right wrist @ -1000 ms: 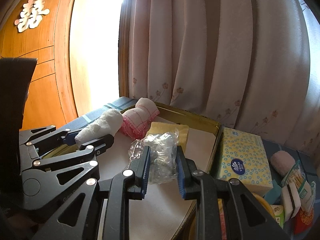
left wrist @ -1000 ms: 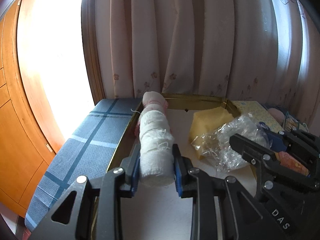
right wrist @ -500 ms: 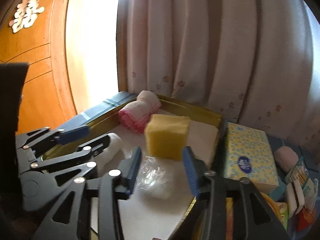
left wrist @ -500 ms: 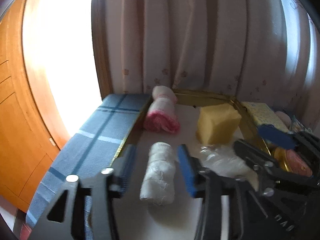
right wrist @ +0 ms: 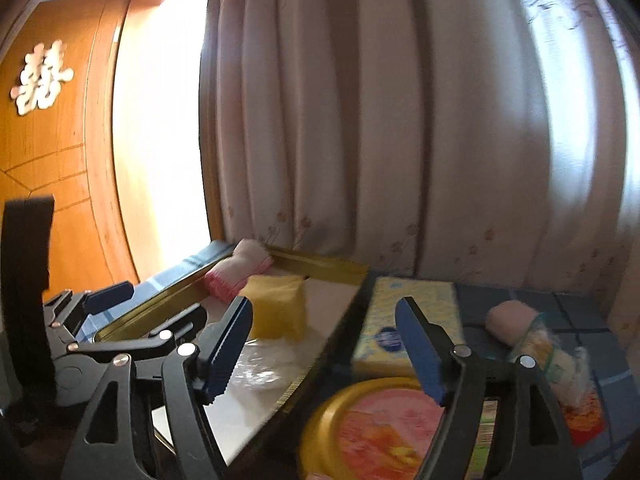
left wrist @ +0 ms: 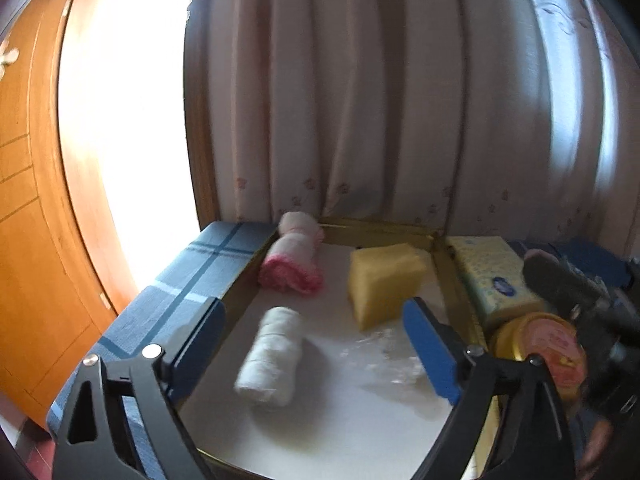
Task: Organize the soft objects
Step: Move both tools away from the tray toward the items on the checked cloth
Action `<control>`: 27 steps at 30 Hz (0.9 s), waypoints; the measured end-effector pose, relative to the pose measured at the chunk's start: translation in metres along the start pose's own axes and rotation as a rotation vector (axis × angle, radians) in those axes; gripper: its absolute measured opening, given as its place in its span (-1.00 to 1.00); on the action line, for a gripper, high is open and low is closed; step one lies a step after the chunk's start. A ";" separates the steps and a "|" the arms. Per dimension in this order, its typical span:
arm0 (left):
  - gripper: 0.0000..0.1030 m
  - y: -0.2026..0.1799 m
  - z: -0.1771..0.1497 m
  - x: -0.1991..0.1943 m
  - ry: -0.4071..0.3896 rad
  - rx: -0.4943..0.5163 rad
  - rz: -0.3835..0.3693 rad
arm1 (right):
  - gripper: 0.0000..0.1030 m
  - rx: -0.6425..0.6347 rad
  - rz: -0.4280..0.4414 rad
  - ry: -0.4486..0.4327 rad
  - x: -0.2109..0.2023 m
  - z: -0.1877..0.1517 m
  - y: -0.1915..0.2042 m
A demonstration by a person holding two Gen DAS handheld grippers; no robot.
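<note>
Releasing well meant that each gripper drew straight back from its item, so that no pad dragged it along, I judge. The left gripper (left wrist: pixel 312 344) had its jaws opening, spread wide, with the white rolled towel (left wrist: pixel 272 356) lying free between them and touching neither pad. The right gripper (right wrist: pixel 324 348) also had its jaws opening; the crumpled clear plastic bag (right wrist: pixel 260 364) lay at about 9 o'clock of its left finger, and nothing was pinched.

Both things rested on the white floor of the gold-rimmed tray (left wrist: pixel 384 228). The towel was a tight cylinder of rough white cloth, pointing toward 12 o'clock. At 12 o'clock from it lay a pink-edged rolled towel (left wrist: pixel 294 260) against the far corner, and at about 2 o'clock stood a yellow sponge block (left wrist: pixel 384 280). Outside the tray, at 3 o'clock, were a tissue pack (right wrist: pixel 400 320) and a yellow round tin (right wrist: pixel 376 428). The bag looked thin and blurred.
</note>
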State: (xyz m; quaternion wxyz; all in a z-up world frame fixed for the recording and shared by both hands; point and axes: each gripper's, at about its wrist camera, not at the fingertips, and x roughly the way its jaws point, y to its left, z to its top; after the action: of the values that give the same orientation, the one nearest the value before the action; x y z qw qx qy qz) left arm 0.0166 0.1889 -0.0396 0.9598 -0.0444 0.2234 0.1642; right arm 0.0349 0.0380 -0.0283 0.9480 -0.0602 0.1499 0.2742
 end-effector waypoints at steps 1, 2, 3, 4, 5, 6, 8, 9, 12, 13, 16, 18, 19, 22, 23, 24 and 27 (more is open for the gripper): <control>0.83 -0.005 0.001 -0.002 -0.004 0.008 -0.006 | 0.48 0.001 -0.008 -0.010 -0.004 0.000 -0.005; 0.89 -0.011 0.001 -0.003 -0.010 0.014 -0.012 | 0.48 0.002 -0.024 -0.024 -0.010 -0.001 -0.013; 0.98 -0.015 0.002 -0.005 -0.014 0.018 -0.016 | 0.49 0.002 -0.038 -0.033 -0.013 -0.002 -0.020; 0.99 -0.020 0.003 -0.006 -0.017 0.024 -0.020 | 0.49 0.004 -0.058 -0.040 -0.017 -0.003 -0.028; 0.99 -0.026 0.004 -0.006 -0.018 0.030 -0.022 | 0.49 0.010 -0.085 -0.041 -0.020 -0.004 -0.039; 0.99 -0.033 0.004 -0.007 -0.020 0.037 -0.029 | 0.49 0.016 -0.104 -0.040 -0.022 -0.005 -0.047; 0.99 -0.047 0.006 -0.008 -0.021 0.053 -0.046 | 0.50 0.044 -0.132 -0.032 -0.026 -0.009 -0.069; 0.99 -0.053 0.006 -0.009 -0.022 0.062 -0.053 | 0.50 0.063 -0.145 -0.030 -0.028 -0.012 -0.082; 0.99 -0.076 0.008 -0.015 -0.032 0.095 -0.076 | 0.50 0.091 -0.187 -0.026 -0.032 -0.020 -0.108; 0.99 -0.085 0.008 -0.017 -0.039 0.104 -0.085 | 0.50 0.098 -0.207 -0.022 -0.032 -0.024 -0.117; 0.99 -0.107 0.009 -0.019 -0.043 0.129 -0.111 | 0.50 0.113 -0.275 -0.002 -0.030 -0.034 -0.147; 0.99 -0.123 0.010 -0.018 -0.039 0.144 -0.128 | 0.50 0.145 -0.286 0.026 -0.030 -0.035 -0.167; 0.99 -0.132 0.009 -0.019 -0.035 0.156 -0.135 | 0.50 0.157 -0.295 0.031 -0.031 -0.035 -0.176; 0.99 -0.154 0.007 -0.018 -0.022 0.187 -0.149 | 0.50 0.144 -0.335 0.082 -0.026 -0.035 -0.188; 0.99 -0.161 0.006 -0.018 -0.016 0.197 -0.160 | 0.50 0.150 -0.320 0.114 -0.022 -0.036 -0.194; 0.99 -0.168 0.006 -0.018 -0.012 0.207 -0.172 | 0.50 0.161 -0.301 0.134 -0.020 -0.037 -0.198; 0.99 -0.182 0.006 -0.017 -0.003 0.228 -0.183 | 0.50 0.178 -0.285 0.185 -0.012 -0.040 -0.204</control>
State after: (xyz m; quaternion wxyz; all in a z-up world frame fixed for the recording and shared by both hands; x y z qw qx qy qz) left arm 0.0658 0.0131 -0.0245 0.9699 0.0451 0.2341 0.0496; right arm 0.1243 -0.1477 -0.0562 0.9611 -0.0217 0.2498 0.1161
